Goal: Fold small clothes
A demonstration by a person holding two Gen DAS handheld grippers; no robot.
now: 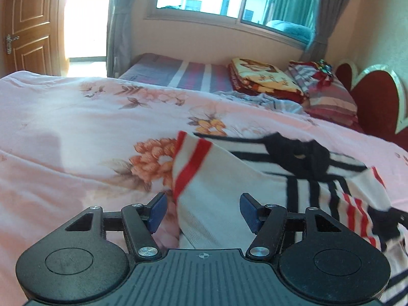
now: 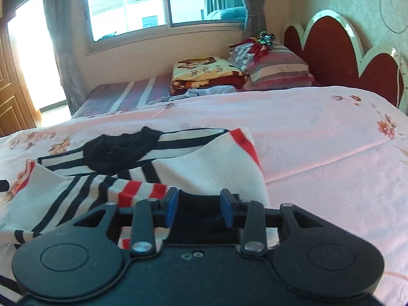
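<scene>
Pink floral bedspread (image 1: 63, 132) filling the whole left side, wooden door (image 1: 28, 23) way back in the corner. Then the left tongs (image 1: 202, 210), spread wide, blue pads (image 1: 158, 210) well apart with a white-and-red sleeve of the striped sweater (image 1: 229, 178) running up between them; not pinched, just lying in the gap, and can't tell if either pad actually touches it. Sweater spread out on the bedspread toward the right, black collar (image 1: 295, 153) bunched in the middle, black and red stripes trailing off to the edge. Over on the right wrist view: same sweater on the left half, collar up top, red-edged sleeve folded across. Right tongs (image 2: 200, 207) open about halfway, narrower than the left, dark fabric of the sweater sitting between the pads (image 2: 172, 207), no real squeeze visible. Further right only bare pink bedspread, with a striped pillow (image 2: 278, 71) and red scalloped headboard (image 2: 331, 51) behind.
</scene>
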